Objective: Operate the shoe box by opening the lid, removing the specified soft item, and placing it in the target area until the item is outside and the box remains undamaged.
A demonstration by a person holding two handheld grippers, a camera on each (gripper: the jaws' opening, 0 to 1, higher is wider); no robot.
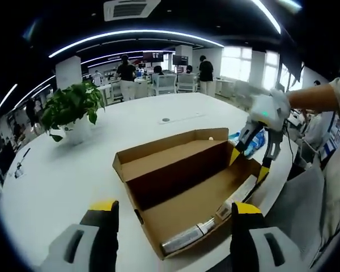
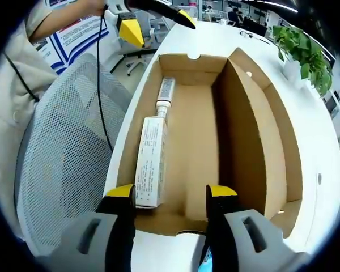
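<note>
The brown cardboard shoe box (image 1: pixel 181 187) lies open on the white table, its lid (image 1: pixel 175 152) folded back and standing along the far side. On the box floor lie a white carton (image 2: pixel 150 161) and a silvery tube (image 2: pixel 165 90) in a row along one wall. My left gripper (image 1: pixel 175 207) is open, its yellow tips hovering at the near end of the box. At the opposite end, my right gripper (image 2: pixel 170 192) is open with its tips over the end wall. The right gripper (image 1: pixel 254 156) also shows held by a white-gloved hand. A blue packet (image 1: pixel 241 137) lies just behind it.
A potted plant (image 1: pixel 73 107) stands on the round white table (image 1: pixel 62 175) to the far left. A grey mesh chair (image 2: pixel 62 164) sits against the table edge beside the box. People and desks fill the room behind.
</note>
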